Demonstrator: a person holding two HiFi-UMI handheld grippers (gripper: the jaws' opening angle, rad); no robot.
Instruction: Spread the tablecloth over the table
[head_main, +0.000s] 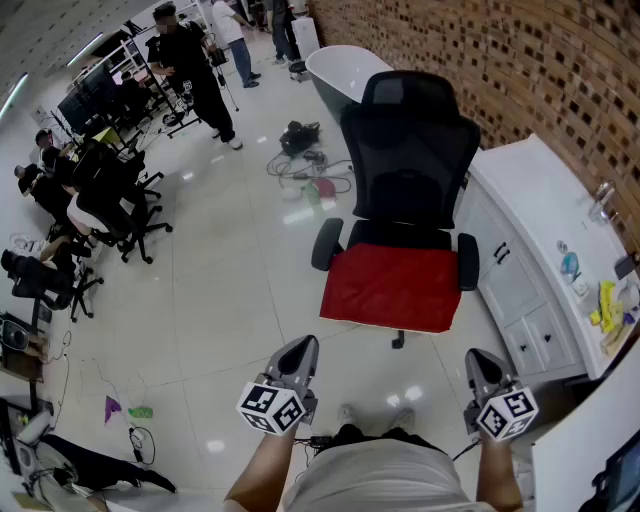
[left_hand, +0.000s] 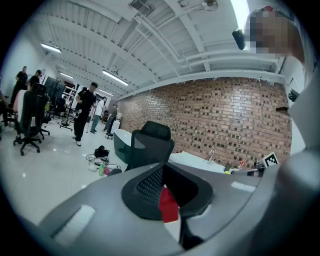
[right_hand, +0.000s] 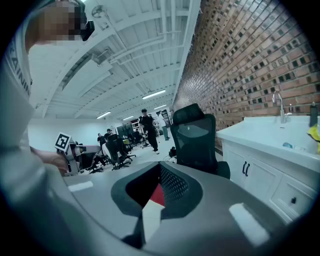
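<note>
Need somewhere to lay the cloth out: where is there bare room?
The white floor is bare left of the office chair, up to the seated people's chairs. The white counter is bare at its far end; its near end holds small clutter. Cables crowd the floor behind the chair.

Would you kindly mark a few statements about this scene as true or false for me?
1. A red cloth lies on the seat of the black office chair. True.
2. The left tool and the right tool both have their jaws together. True.
3. The left tool grips the red cloth. False: it holds nothing and is near the person's body, apart from the chair.
4. In the head view, the white cabinet stands to the left of the chair. False: it stands to the chair's right, along the brick wall.
</note>
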